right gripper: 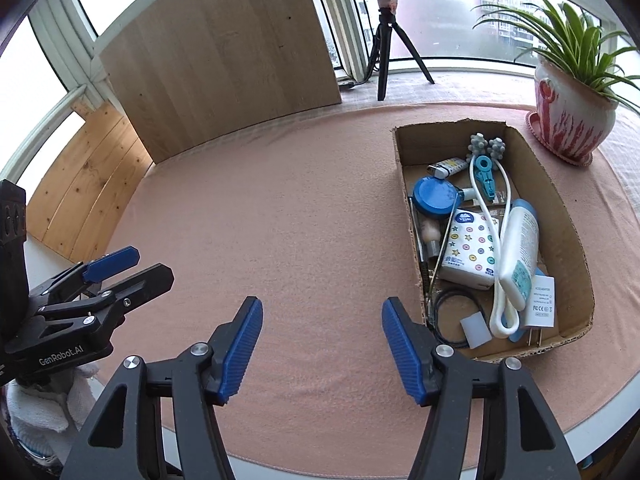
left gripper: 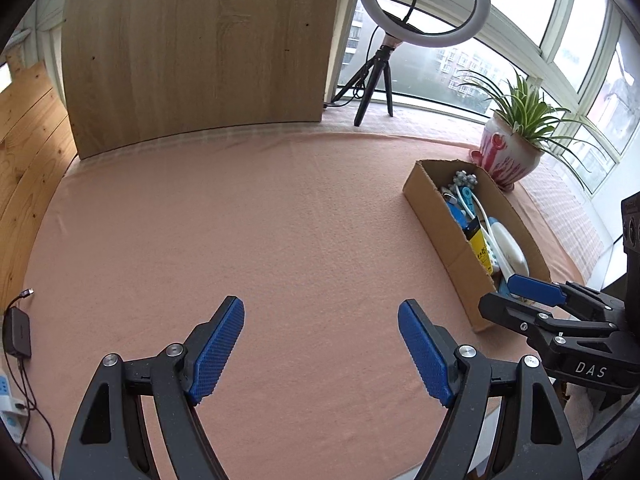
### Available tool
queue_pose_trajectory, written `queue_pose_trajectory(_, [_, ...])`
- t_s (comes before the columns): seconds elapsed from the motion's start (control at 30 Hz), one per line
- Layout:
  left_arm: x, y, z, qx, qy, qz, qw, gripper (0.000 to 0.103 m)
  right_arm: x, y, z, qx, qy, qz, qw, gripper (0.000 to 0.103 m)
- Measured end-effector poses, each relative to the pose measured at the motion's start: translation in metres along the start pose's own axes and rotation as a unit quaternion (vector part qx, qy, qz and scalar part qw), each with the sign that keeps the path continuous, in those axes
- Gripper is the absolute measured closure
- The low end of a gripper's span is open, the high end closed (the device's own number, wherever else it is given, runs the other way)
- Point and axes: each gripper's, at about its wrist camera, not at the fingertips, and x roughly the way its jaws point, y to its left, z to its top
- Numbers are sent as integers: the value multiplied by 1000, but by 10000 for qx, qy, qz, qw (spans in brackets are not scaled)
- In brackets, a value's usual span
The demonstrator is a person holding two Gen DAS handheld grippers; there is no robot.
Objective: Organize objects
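Note:
A cardboard box (right gripper: 568,216) stands on the pink cloth at the right, and shows in the left wrist view (left gripper: 440,232) too. It holds a blue round lid (right gripper: 434,199), a tissue pack (right gripper: 470,248), a white bottle (right gripper: 520,252), a white charger (right gripper: 542,300), a white roller massager (right gripper: 486,148), a lighter (right gripper: 446,168) and a black cable (right gripper: 452,308). My left gripper (left gripper: 320,344) is open and empty over bare cloth. My right gripper (right gripper: 322,340) is open and empty, just left of the box's near corner.
A wooden board (left gripper: 200,52) stands upright at the back. A ring light on a tripod (left gripper: 424,4) and a potted plant (right gripper: 572,108) stand behind the cloth (left gripper: 240,220). A black adapter with cable (left gripper: 18,336) lies at the left edge.

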Motion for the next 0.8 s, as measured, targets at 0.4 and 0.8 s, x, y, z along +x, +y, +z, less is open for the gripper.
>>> queue_pose_trajectory(0.4, [-23, 70, -23, -455, -19, 524, 9976, 20, 16, 64, -3, -430, -286, -382, 9979, 38])
queue_pose_trajectory(0.8, [-35, 100, -43, -628, 54, 690, 9956, 19, 29, 98, -10, -512, -304, -351, 9976, 38])
